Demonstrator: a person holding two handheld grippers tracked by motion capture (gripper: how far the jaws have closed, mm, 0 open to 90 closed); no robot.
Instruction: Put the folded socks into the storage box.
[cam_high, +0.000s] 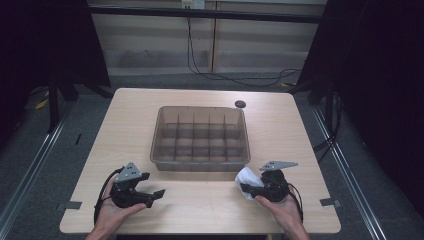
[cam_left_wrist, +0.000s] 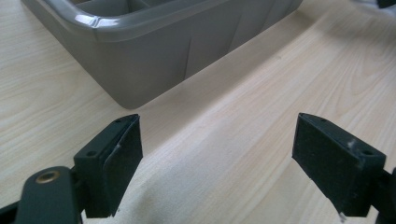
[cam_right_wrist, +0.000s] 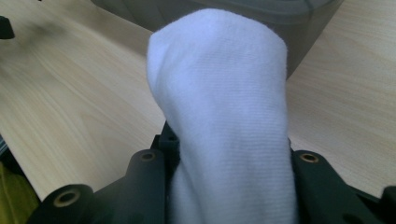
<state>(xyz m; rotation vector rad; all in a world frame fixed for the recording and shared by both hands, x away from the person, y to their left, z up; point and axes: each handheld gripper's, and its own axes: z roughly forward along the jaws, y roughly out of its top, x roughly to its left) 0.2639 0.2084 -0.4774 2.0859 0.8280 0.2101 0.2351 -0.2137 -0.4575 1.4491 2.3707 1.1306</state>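
While cloth (cam_right_wrist: 224, 116) nears bin (cam_high: 200, 162), table (cam_high: 200, 210) lies bare.

Bare tabletop (cam_high: 200, 200) between grippers (divided bin (cam_high: 200, 165) just beyond)

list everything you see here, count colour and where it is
divided bin: 1, translucent grey, middle of the table
white cloth: 1, white, clamped in the right hand-held gripper, near the bin's front right corner
round disc: 1, dark, beyond the bin's far right corner
table: 1, light wood
tape marks: 2, grey, front left and right table edges
left hand-held gripper: 1, black, front left, jaws apart, nothing between
right hand-held gripper: 1, black, front right
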